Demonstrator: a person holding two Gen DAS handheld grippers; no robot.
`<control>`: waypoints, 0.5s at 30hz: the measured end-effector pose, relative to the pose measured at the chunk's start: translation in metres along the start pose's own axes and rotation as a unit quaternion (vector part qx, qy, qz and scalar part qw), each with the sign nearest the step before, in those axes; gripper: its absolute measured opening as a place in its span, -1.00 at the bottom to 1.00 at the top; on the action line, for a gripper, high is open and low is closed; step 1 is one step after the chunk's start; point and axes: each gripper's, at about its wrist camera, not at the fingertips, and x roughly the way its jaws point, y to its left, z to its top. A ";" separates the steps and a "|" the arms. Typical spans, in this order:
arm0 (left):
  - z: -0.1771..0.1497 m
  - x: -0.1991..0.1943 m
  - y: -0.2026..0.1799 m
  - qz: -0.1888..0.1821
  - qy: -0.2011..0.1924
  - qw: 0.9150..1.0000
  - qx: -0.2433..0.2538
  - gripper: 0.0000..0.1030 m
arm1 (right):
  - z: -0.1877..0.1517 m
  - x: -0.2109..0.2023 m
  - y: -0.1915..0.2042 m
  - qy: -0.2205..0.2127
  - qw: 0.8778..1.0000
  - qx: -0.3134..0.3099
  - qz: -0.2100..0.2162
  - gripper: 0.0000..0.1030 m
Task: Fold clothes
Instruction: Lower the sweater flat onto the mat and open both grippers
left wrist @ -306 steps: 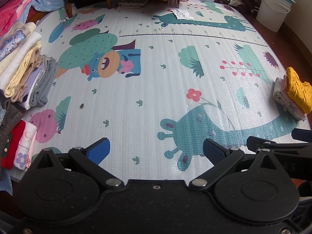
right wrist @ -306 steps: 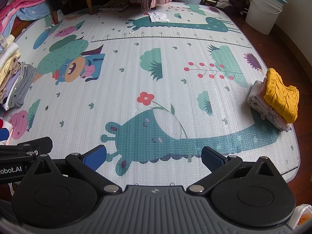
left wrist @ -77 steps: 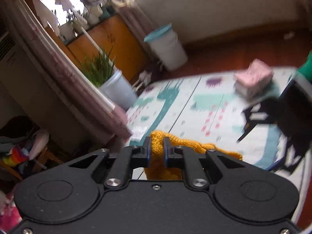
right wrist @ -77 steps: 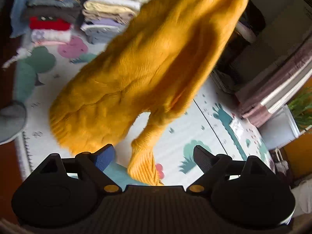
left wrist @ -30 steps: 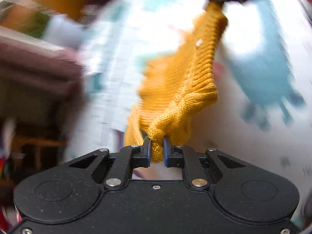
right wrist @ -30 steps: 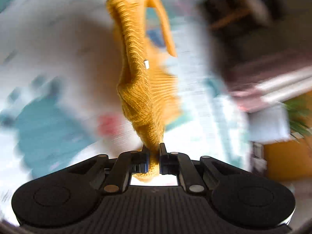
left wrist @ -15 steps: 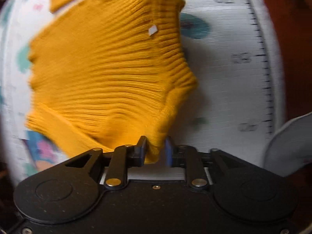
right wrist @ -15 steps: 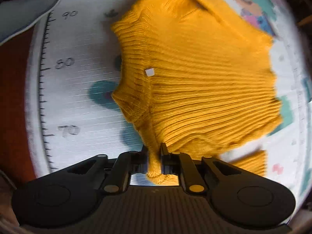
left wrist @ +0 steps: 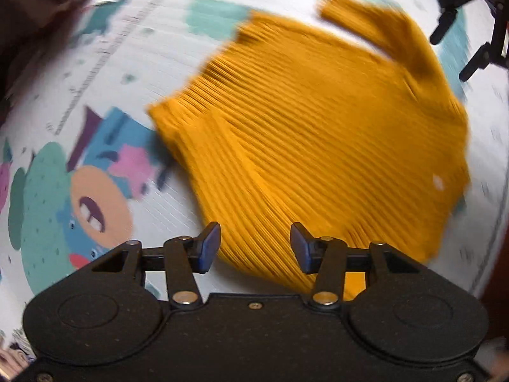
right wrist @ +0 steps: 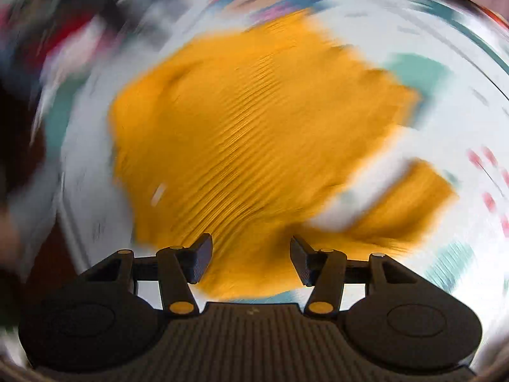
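A yellow ribbed knit sweater [left wrist: 318, 133] lies spread flat on the patterned play mat [left wrist: 133, 57]. It also fills the middle of the blurred right wrist view [right wrist: 248, 140], with one sleeve [right wrist: 410, 203] out to the right. My left gripper [left wrist: 254, 246] is open and empty just above the sweater's near edge. My right gripper [right wrist: 251, 259] is open and empty over the opposite edge; it also shows at the top right of the left wrist view [left wrist: 461, 28]. Both views are motion-blurred.
The mat carries cartoon prints, with a blue and orange figure [left wrist: 95, 191] left of the sweater and a printed ruler line [left wrist: 105, 51]. Dark red floor shows past the mat's edge [left wrist: 496, 261]. Blurred stacks of clothes [right wrist: 79, 31] lie at the upper left.
Both grippers opened and let go of the sweater, which now lies flat on the mat. Both grippers are moving, so the views have swung round.
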 end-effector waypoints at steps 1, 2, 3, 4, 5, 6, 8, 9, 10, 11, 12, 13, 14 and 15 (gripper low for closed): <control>0.002 0.003 0.003 0.002 -0.010 1.000 -0.016 -0.07 | -0.002 -0.009 -0.023 -0.028 0.999 0.045 -0.008 0.06; 0.004 0.006 0.007 0.004 -0.021 0.999 -0.033 -0.07 | -0.007 -0.014 -0.042 -0.047 0.995 0.087 -0.019 0.06; 0.006 0.009 0.011 0.005 -0.032 0.998 -0.051 -0.07 | -0.013 -0.018 -0.063 -0.062 0.989 0.133 -0.031 0.06; 0.007 0.015 0.014 0.002 -0.040 0.997 -0.073 -0.07 | -0.019 -0.017 -0.079 -0.068 0.982 0.169 -0.038 0.06; 0.008 0.021 0.018 -0.004 -0.046 0.994 -0.098 -0.07 | -0.026 -0.016 -0.096 -0.075 0.975 0.206 -0.044 0.06; 0.008 0.025 0.017 -0.008 -0.050 0.992 -0.114 -0.07 | -0.032 -0.014 -0.111 -0.081 0.966 0.241 -0.050 0.06; 0.006 0.035 0.011 -0.014 -0.058 0.989 -0.132 -0.07 | -0.043 -0.002 -0.126 -0.089 0.952 0.289 -0.047 0.06; 0.005 0.040 0.008 -0.017 -0.061 0.988 -0.141 -0.07 | -0.047 0.003 -0.133 -0.092 0.946 0.308 -0.041 0.07; 0.004 0.044 0.005 -0.017 -0.064 0.987 -0.145 -0.07 | -0.053 0.008 -0.139 -0.094 0.941 0.322 -0.035 0.14; 0.003 0.048 0.002 -0.017 -0.067 0.987 -0.144 -0.07 | -0.053 0.014 -0.141 -0.095 0.938 0.332 -0.030 0.23; 0.003 0.053 -0.001 -0.016 -0.069 0.987 -0.144 -0.07 | -0.053 0.021 -0.139 -0.096 0.936 0.337 -0.028 0.25; 0.003 0.057 -0.003 -0.020 -0.069 0.987 -0.143 -0.07 | -0.053 0.027 -0.136 -0.096 0.935 0.341 -0.026 0.29; 0.002 0.060 -0.007 -0.021 -0.068 0.988 -0.138 -0.06 | -0.052 0.030 -0.135 -0.094 0.934 0.344 -0.024 0.30; 0.000 0.063 -0.012 -0.018 -0.065 0.989 -0.129 -0.05 | -0.049 0.032 -0.133 -0.094 0.933 0.345 -0.022 0.31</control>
